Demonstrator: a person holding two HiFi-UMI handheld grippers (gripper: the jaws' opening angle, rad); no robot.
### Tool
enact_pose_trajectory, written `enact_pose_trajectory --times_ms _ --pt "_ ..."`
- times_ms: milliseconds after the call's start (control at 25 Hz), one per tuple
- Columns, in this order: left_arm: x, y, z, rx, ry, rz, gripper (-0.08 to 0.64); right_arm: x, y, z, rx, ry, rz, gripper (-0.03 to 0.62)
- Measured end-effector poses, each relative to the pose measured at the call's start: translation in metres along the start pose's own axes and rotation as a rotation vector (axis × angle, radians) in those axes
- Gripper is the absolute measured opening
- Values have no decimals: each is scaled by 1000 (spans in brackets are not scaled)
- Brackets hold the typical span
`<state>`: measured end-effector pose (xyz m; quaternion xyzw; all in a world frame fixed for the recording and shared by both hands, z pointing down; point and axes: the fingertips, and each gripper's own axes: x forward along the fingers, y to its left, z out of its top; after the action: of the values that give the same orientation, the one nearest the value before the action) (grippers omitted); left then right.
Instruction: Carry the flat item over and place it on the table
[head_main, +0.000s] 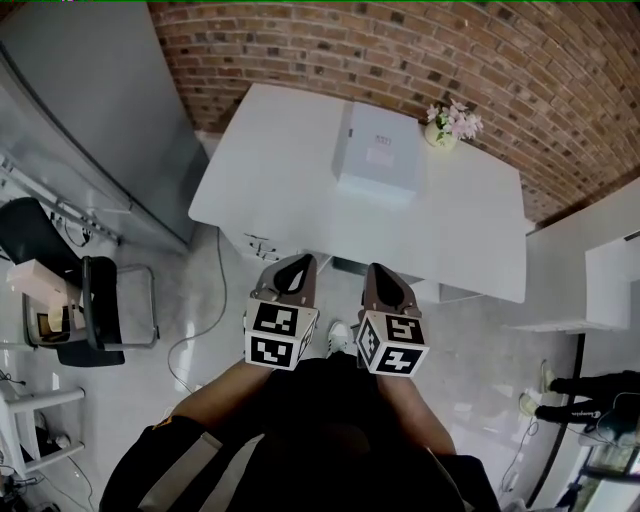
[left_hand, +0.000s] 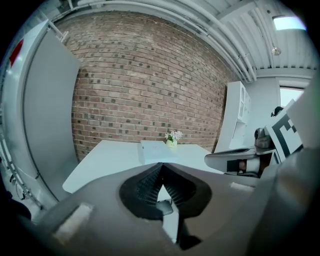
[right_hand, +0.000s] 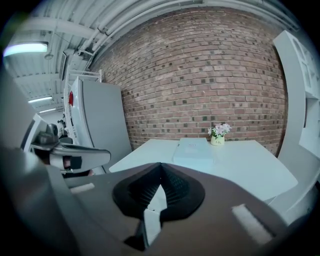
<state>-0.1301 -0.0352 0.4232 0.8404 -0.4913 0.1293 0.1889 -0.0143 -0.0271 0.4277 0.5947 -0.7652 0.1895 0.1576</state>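
Left gripper (head_main: 297, 265) and right gripper (head_main: 381, 272) held jaws together, empty, short of the flat box (head_main: 378, 152) on the table (head_main: 260, 170); a careless reach might have toppled the nearby flowerpot (head_main: 441, 135).

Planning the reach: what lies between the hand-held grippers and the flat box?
Only bare table, right up to the box; the head view shows it.
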Motion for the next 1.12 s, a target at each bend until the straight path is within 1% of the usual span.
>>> enact_pose_trajectory --times_ms 120,320,520,680,840,1120 --pt "-10 -1 2 0 -15 29 2 -7 4 -1 -15 3 19 0" --pt "-17 -7 -5 -21 -15 84 2 -19 3 -5 -41 11 67 0" --pt "-18 -24 -18 -54 -13 127 2 -29 -10 -13 -69 18 107 0" --pt "-19 -41 -25 -65 -8 158 2 -40 -27 -24 -68 37 130 0" --pt "-20 -53 -32 -62 0 175 2 -47 -37 -37 -68 61 142 0" --pt "-25 -58 -35 -57 -5 185 2 -53 -38 -36 -71 43 148 0"
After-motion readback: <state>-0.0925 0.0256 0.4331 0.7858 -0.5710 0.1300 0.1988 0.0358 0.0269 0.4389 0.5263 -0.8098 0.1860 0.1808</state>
